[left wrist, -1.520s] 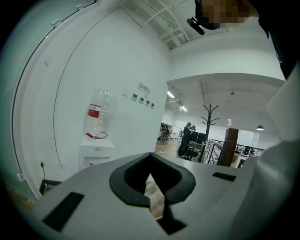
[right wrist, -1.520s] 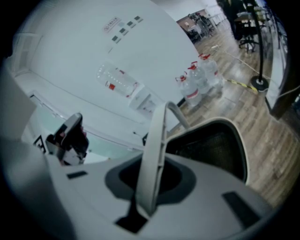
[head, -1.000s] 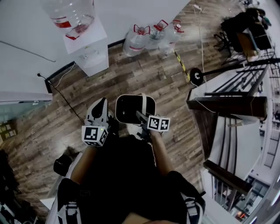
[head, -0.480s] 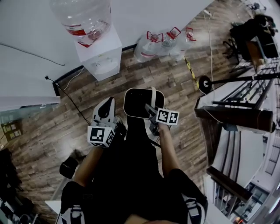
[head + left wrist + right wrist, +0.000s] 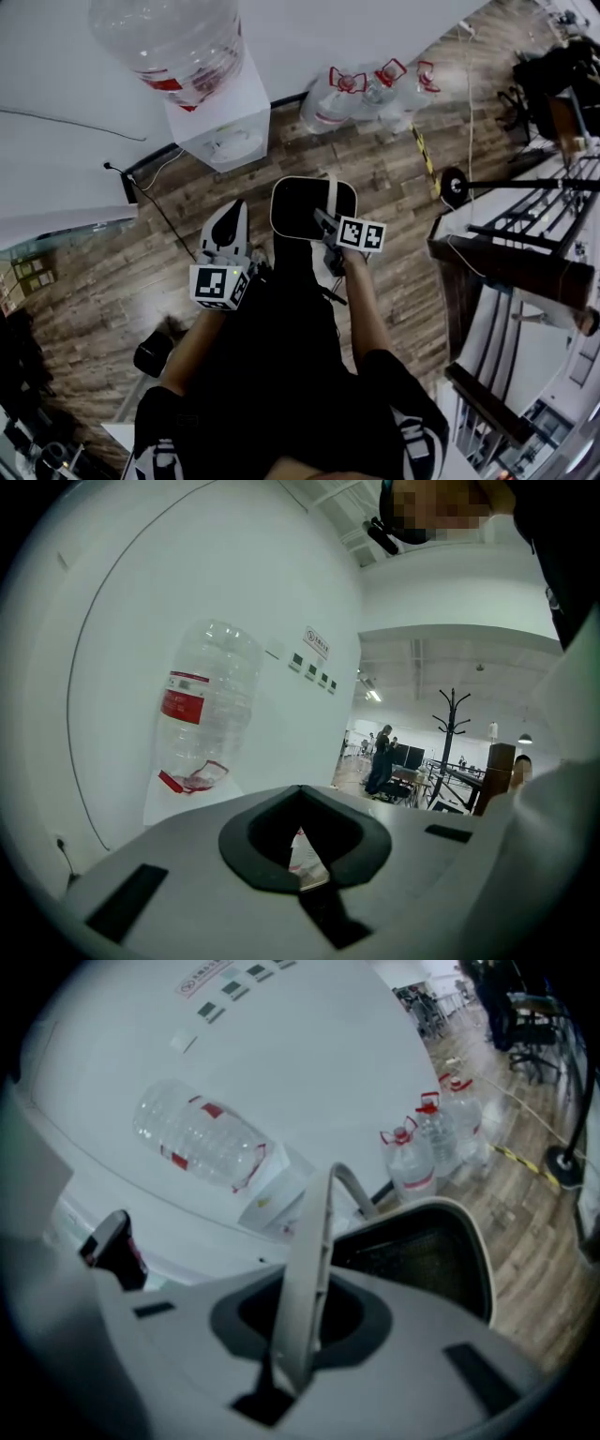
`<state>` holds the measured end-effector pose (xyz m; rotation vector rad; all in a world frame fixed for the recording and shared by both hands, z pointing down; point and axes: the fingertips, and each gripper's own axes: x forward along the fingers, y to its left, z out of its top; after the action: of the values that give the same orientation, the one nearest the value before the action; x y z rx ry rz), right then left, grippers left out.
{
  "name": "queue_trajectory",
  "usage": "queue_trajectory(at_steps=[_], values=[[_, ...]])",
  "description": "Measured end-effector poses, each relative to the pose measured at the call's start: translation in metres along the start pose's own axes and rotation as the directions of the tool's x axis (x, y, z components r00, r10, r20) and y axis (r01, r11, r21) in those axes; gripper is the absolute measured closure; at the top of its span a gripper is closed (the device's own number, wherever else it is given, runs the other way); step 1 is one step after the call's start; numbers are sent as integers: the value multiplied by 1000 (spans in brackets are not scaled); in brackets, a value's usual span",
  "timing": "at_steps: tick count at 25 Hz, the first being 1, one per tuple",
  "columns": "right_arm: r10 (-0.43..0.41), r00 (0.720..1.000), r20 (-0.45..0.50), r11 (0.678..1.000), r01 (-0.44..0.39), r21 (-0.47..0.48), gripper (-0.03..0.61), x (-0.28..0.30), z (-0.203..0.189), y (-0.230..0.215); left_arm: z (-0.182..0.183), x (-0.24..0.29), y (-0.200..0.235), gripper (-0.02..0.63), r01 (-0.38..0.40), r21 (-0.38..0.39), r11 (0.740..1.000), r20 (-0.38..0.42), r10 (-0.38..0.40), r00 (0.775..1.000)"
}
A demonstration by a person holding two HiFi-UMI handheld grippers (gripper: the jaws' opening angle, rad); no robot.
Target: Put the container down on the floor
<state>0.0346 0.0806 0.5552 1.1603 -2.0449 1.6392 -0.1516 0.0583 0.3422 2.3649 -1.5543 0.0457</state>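
The container point(image 5: 305, 211), a bin with a white rim and a dark inside, hangs above the wooden floor in front of the person's legs. Its pale handle point(image 5: 331, 192) stands up from the rim, and my right gripper point(image 5: 328, 225) is shut on it. In the right gripper view the handle point(image 5: 307, 1269) runs straight up between the jaws of the right gripper point(image 5: 295, 1335), with the bin's mouth point(image 5: 427, 1260) to the right. My left gripper point(image 5: 232, 211) is just left of the bin, apart from it. In the left gripper view the left gripper point(image 5: 305, 855) is shut with nothing in it.
A white water dispenser point(image 5: 225, 127) carrying an upturned bottle point(image 5: 183, 42) stands against the wall ahead. Several water jugs point(image 5: 361, 94) sit on the floor to its right. A round stand base point(image 5: 455, 183) and a dark railing point(image 5: 506, 253) lie at the right. A cable point(image 5: 159, 211) crosses the floor at the left.
Both grippers and the hanging container have drifted a little to the right and up in the head view. The dispenser looks larger and nearer. The right grip on the handle has not changed.
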Motion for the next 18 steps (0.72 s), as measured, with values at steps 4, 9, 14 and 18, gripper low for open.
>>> queue_trajectory(at_steps=[4, 9, 14, 18], values=[[4, 1000, -29, 1000, -4, -4, 512, 25, 18, -13, -4, 35, 8, 586, -12, 1, 1000, -29, 12, 1000], [-3, 998, -66, 1000, 3, -12, 512, 56, 46, -39, -12, 85, 12, 586, -29, -9, 1000, -55, 29, 998], [-15, 994, -105, 999, 10, -42, 512, 94, 68, -69, -23, 129, 18, 586, -32, -27, 999, -71, 30, 997], [-34, 992, -124, 997, 24, -79, 514, 126, 86, -96, -29, 164, 24, 586, -21, -22, 1000, -87, 19, 996]])
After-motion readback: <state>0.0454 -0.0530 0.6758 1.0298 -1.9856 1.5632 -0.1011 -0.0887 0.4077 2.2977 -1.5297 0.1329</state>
